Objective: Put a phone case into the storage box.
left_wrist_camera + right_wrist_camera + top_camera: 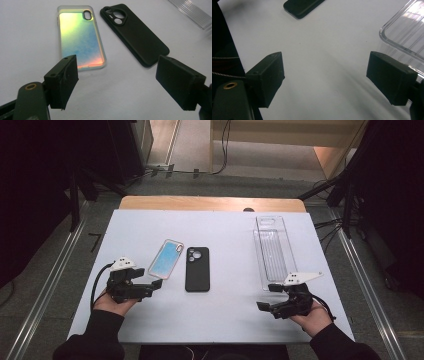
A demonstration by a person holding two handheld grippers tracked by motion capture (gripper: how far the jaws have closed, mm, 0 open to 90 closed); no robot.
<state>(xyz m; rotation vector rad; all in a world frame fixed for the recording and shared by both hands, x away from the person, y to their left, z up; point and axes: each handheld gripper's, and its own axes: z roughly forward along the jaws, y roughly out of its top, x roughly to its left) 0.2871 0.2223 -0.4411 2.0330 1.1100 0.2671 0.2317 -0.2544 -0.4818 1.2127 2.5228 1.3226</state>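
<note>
An iridescent phone case (165, 258) (80, 37) lies flat on the white table (225, 320), camera cut-out at its far end. Right beside it lies a black phone case (197, 268) (135, 32), whose near corner also shows in the right gripper view (302, 7). My left gripper (148, 279) (117, 72) stands open just short of the iridescent case's near end, with nothing between the jaws. My right gripper (268, 297) (325, 67) is open too, over bare table near the front right, empty.
A clear plastic tray (272, 250) (404, 32) (192, 12) lies lengthwise at the right, its near end just beyond my right gripper. A wooden strip (210, 203) edges the table's far side. Metal rails (45, 285) run along the floor on both sides.
</note>
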